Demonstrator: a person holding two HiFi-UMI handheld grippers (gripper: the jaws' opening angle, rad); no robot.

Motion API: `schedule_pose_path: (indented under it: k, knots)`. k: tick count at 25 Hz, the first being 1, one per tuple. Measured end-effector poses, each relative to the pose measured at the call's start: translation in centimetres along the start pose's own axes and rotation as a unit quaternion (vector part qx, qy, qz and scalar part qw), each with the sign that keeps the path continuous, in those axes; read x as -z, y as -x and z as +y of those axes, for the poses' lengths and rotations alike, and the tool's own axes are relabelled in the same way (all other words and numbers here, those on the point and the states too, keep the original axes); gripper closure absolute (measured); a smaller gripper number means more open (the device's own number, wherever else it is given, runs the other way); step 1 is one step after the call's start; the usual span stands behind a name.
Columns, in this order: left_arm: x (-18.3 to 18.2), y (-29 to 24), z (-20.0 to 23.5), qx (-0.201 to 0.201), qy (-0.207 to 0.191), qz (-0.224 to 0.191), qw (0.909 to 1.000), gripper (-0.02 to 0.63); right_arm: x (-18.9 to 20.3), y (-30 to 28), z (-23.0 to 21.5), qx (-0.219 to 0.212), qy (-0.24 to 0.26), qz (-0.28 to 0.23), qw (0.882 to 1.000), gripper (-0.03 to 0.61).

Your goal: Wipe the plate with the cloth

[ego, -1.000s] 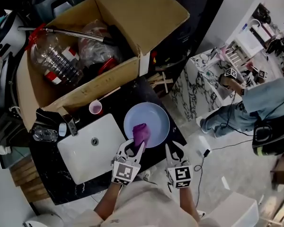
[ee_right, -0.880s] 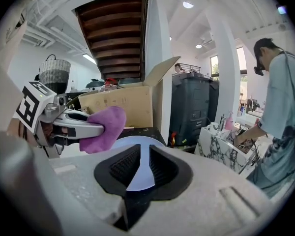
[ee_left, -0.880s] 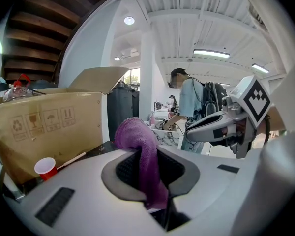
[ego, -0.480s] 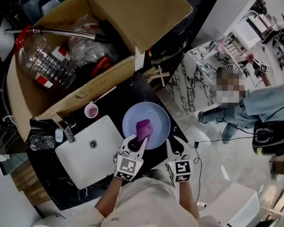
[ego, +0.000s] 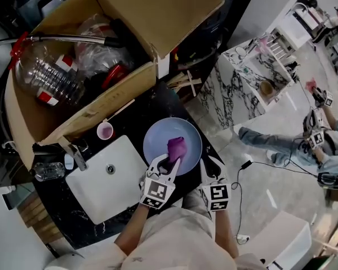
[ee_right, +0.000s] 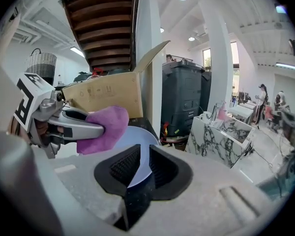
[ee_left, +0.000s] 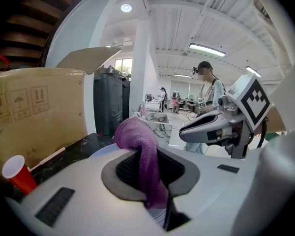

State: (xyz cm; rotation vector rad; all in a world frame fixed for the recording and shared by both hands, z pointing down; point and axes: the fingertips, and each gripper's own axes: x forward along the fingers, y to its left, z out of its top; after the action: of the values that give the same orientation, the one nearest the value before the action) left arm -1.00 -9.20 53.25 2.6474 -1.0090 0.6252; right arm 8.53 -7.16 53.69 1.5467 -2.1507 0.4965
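Note:
A pale blue plate (ego: 158, 139) lies on the black counter right of the sink. On its middle rests a purple cloth (ego: 176, 148), and my left gripper (ego: 170, 163) is shut on that cloth from the near side. The left gripper view shows the cloth (ee_left: 135, 134) bunched between the dark pads (ee_left: 123, 168) and hanging over them. My right gripper (ego: 207, 166) sits at the plate's near right rim. In the right gripper view the plate (ee_right: 135, 136) runs into the narrow gap between the jaws, which look shut on its rim, with the cloth (ee_right: 105, 127) at the left.
A white sink (ego: 104, 176) with a tap (ego: 76, 153) lies left of the plate. A small pink cup (ego: 105, 130) stands behind it. A big open cardboard box (ego: 101, 103) of bottles fills the back. The counter edge and floor lie right, with a seated person (ego: 321, 145).
My left gripper has pushed the cloth from the plate's near left part up to its middle. The right gripper has stayed at the rim. The person at the right has moved.

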Motion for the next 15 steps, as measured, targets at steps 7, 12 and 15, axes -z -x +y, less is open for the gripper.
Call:
schedule_pose_path:
  k: [7, 12, 15]
  knots:
    - [0.3, -2.8, -0.3, 0.001, 0.009, 0.023, 0.9997, 0.555, 0.4, -1.7, -1.0, -0.03, -0.004, 0.016, 0.999, 0.518]
    - [0.7, -4.6, -0.1, -0.005, 0.007, 0.046, 0.9989, 0.555, 1.1, -2.8, -2.1, -0.046, 0.0, 0.028, 0.999, 0.518]
    - [1.1, -5.4, -0.2, -0.007, 0.011, 0.06, 0.9981, 0.555, 1.2, -3.6, -2.4, -0.058, -0.01, 0.035, 0.998, 0.518]
